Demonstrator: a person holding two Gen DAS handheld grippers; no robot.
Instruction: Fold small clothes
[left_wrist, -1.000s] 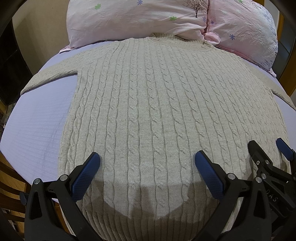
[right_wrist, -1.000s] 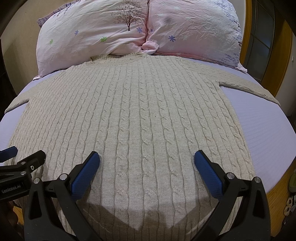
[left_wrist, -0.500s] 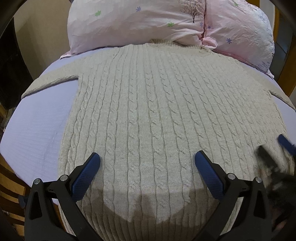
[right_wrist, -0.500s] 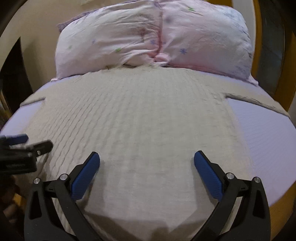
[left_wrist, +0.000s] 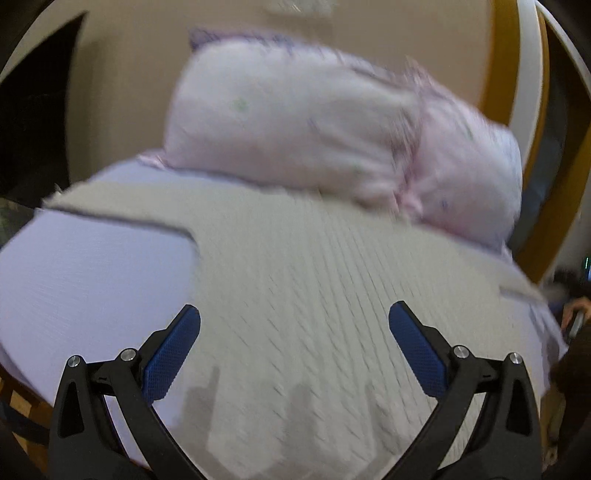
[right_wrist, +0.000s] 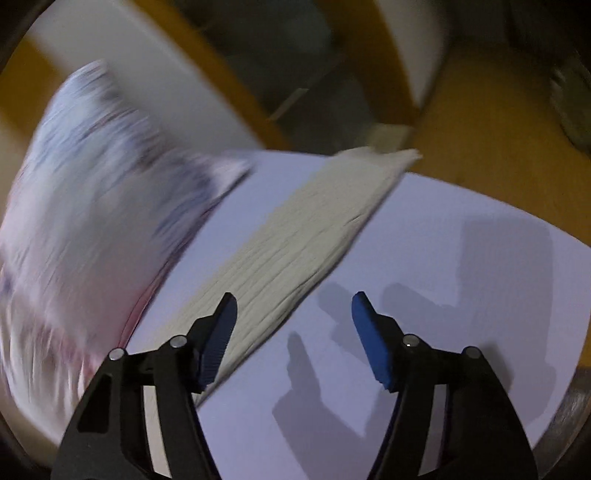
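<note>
The sweater (left_wrist: 295, 295) lies flat on the bed (left_wrist: 92, 277), nothing folded; both tools, left (left_wrist: 294, 350) and right (right_wrist: 293, 332), gape empty.

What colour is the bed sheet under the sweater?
Pale lavender bed sheet, plain, clearest in the right wrist view beside the beige sweater sleeve.

bed with sweater and pillows

the bed (left_wrist: 85, 280) wears a pale lilac sheet. a beige cable-knit sweater (left_wrist: 314, 295) lies flat on it, one sleeve (right_wrist: 295, 236) stretched out toward the bed's edge. two pink pillows (left_wrist: 295, 122) rest at the head, touching the sweater's top. both views are blurred.
</note>
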